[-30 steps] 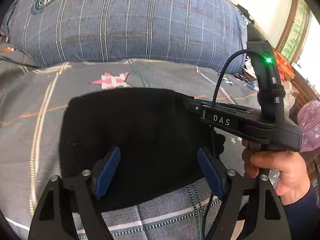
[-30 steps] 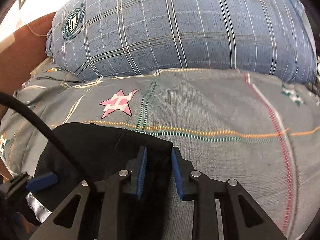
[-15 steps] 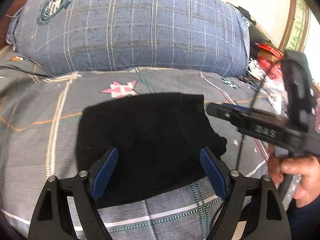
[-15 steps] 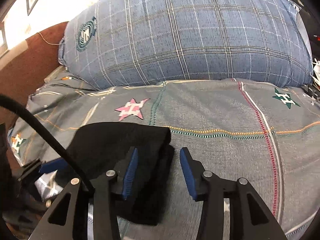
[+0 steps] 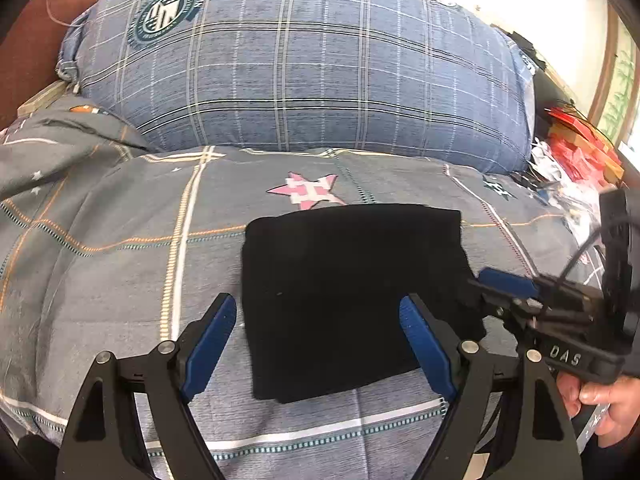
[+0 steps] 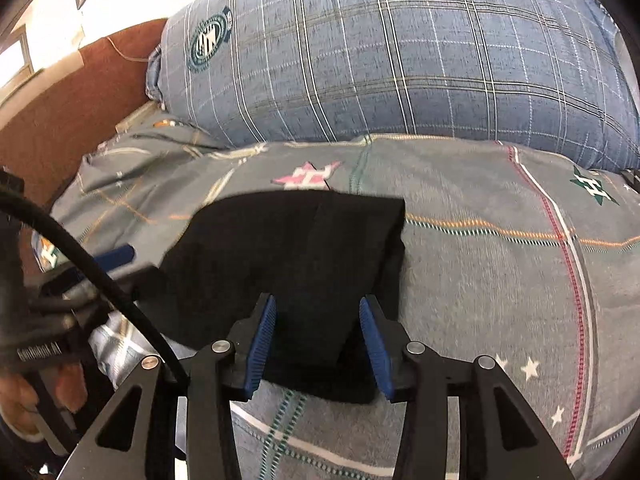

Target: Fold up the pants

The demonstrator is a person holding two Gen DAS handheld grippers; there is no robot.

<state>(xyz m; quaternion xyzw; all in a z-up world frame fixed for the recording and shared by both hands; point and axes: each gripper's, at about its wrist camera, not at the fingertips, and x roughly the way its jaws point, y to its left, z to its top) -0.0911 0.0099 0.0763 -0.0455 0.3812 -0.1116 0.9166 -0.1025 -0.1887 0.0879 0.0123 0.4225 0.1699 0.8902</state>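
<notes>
Black pants (image 5: 348,292), matte knit folded into a thick rectangle, flat on grey patterned bedsheet (image 5: 120,272), plump blue plaid pillow (image 5: 300,68) behind, left gripper (image 5: 318,338) spread wide and empty, right gripper (image 6: 318,344) parted, gripping nothing.

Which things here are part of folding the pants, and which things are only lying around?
Part of the job:
- black pants, folded on the bedsheet
- left gripper, open
- right gripper, open

Only lying around:
- blue checked pillow
- red packets by the window
</notes>
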